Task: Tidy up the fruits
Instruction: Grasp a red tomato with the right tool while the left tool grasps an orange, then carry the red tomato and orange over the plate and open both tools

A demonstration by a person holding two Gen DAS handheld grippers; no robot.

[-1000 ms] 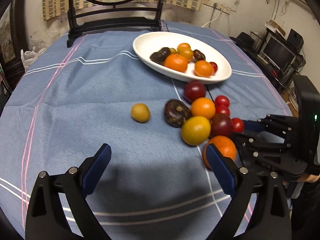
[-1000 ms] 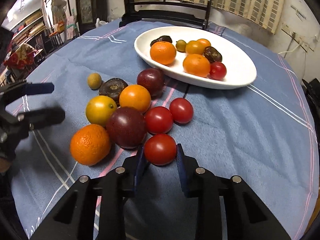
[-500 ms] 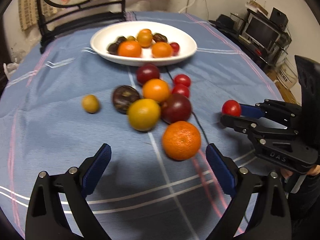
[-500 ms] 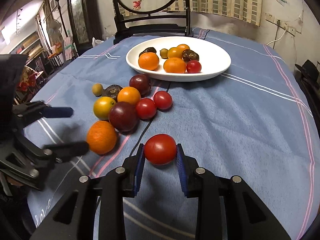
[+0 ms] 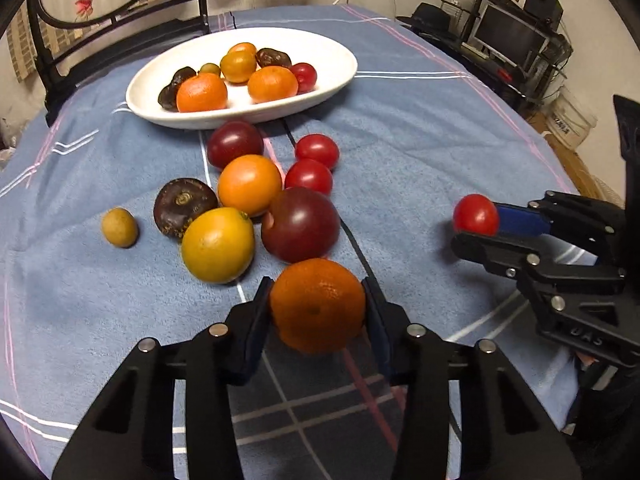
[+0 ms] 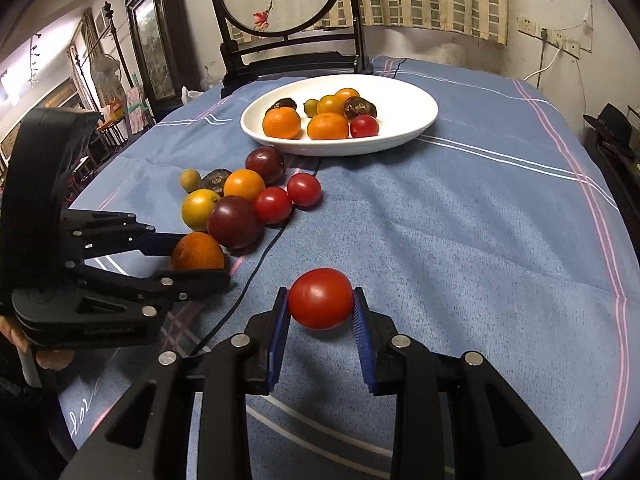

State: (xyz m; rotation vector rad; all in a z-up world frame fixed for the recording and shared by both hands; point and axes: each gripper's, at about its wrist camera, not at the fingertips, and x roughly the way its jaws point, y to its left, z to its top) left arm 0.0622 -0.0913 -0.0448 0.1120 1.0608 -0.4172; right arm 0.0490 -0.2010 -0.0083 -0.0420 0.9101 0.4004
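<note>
While the left gripper (image 5: 318, 306) is closing its jaws, pads against both sides of the orange (image 5: 317, 305) on the blue cloth (image 5: 420, 152) near the desk's front edge, the right gripper (image 6: 320, 312) holds a red tomato (image 6: 321, 298) clamped above the cloth. A white plate (image 6: 404, 120) of fruit sits toward the far edge.

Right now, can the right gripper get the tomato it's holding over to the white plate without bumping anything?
Probably yes. The right gripper holds the red tomato above bare cloth, and the stretch to the white plate looks clear; the loose fruit pile lies off to the left.
</note>
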